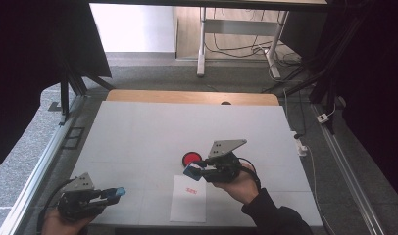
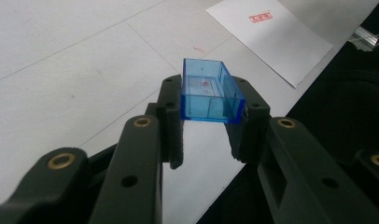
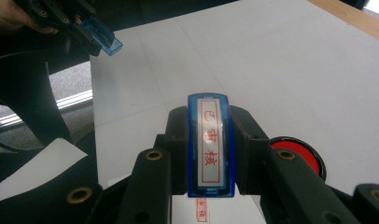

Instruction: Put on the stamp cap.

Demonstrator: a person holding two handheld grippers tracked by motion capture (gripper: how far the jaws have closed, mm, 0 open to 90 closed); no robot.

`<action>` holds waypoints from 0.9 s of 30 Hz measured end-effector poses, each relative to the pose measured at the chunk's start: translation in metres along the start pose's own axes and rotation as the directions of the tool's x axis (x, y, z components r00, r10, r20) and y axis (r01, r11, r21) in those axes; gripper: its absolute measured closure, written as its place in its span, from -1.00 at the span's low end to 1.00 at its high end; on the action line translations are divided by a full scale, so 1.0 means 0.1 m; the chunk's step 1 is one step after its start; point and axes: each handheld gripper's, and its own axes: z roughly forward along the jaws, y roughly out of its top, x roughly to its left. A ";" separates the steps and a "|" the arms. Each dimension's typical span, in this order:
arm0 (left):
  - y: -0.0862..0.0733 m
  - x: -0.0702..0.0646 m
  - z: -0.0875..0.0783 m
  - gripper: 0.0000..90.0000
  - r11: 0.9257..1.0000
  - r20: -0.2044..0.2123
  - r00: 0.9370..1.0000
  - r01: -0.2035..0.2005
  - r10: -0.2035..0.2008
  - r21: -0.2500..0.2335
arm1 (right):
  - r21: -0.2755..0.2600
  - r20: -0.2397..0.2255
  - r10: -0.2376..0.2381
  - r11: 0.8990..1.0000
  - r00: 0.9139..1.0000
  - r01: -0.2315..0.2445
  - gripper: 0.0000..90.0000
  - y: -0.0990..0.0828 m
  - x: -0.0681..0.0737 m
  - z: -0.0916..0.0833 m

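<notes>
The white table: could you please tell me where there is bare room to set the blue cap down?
The far half of the table is bare, as is its left side. It is crowded around the ink pad and stamped paper.

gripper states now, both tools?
Left tool: shut on the blue cap.
Right tool: shut on the blue stamp, above the paper.

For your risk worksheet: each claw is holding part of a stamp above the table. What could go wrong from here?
1. The right claw holds the stamp above the paper near its red print; lowering could double-stamp.
2. The red ink pad lies open close by and may get bumped.
3. The left claw pinches the clear blue cap by its end; it might slip.
</notes>
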 end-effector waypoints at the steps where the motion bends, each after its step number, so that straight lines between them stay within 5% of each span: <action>1: 0.00 0.00 0.00 0.52 1.000 0.000 1.000 -0.001 0.001 0.000 | -0.002 -0.002 0.000 1.000 1.000 0.000 0.59 0.00 0.00 0.00; 16: 0.11 -0.04 0.05 0.52 0.999 0.062 0.997 -0.044 0.045 -0.017 | -0.019 -0.018 0.004 1.000 1.000 -0.005 0.59 0.04 0.00 -0.05; 27: 0.31 -0.09 0.16 0.52 0.993 0.136 0.984 -0.112 0.116 -0.036 | -0.022 -0.037 0.002 1.000 0.999 -0.003 0.59 0.06 0.01 -0.07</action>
